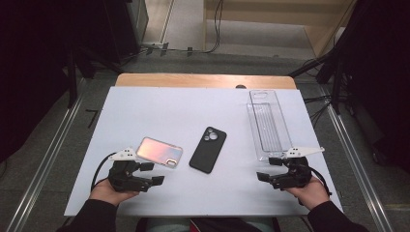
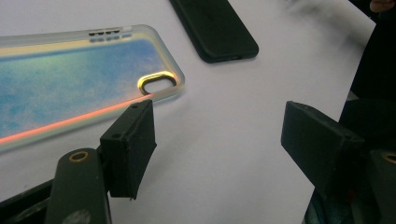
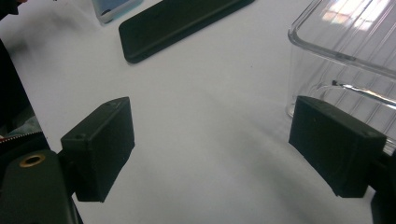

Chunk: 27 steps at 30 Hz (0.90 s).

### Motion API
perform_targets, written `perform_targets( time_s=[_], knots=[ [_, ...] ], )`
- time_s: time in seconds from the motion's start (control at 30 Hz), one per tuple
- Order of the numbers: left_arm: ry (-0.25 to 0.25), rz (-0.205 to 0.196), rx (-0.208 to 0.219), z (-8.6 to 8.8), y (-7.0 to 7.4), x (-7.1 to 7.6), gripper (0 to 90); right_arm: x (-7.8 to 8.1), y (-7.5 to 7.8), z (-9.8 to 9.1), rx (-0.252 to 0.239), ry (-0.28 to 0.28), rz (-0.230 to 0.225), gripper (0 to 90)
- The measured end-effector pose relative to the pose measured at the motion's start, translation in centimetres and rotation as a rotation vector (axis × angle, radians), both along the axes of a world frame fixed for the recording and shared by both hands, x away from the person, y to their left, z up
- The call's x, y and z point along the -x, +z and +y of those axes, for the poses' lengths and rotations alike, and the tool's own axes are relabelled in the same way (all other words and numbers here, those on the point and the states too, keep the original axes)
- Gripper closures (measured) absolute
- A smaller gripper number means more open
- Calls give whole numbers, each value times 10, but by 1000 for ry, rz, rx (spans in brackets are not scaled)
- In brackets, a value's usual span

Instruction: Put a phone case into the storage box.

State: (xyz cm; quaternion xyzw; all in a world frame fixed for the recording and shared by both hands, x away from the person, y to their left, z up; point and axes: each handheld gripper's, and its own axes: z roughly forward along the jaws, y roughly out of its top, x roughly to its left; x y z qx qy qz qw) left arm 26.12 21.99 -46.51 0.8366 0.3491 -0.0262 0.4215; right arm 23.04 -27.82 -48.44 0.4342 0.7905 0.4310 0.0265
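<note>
An iridescent phone case (image 1: 159, 151) (image 2: 70, 79) lies on the white table, left of centre. A black phone case (image 1: 208, 149) (image 2: 219, 28) (image 3: 177, 25) lies beside it in the middle, camera cutout toward the far end. A clear plastic tray (image 1: 267, 124) (image 3: 355, 51) stands at the right. My left gripper (image 1: 151, 173) (image 2: 219, 140) rests open near the front edge, just in front of the iridescent case, nothing between its jaws. My right gripper (image 1: 270, 168) (image 3: 215, 144) is open too, held low by the tray's near end, jaws empty.
The white board (image 1: 145, 111) covers a wooden table (image 1: 203, 79); its far half is bare. Dark stands and cables surround the table on the floor. A person's hands and dark sleeves come in at the bottom corners.
</note>
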Motion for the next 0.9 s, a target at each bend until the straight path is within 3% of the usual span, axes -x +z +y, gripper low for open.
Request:
perform_targets(
  time_s=[0.9],
  knots=[
    [16, 29, 17, -1, 1, -4, 268, 8, 2, 1, -7, 0, -6, 123]
  ],
)
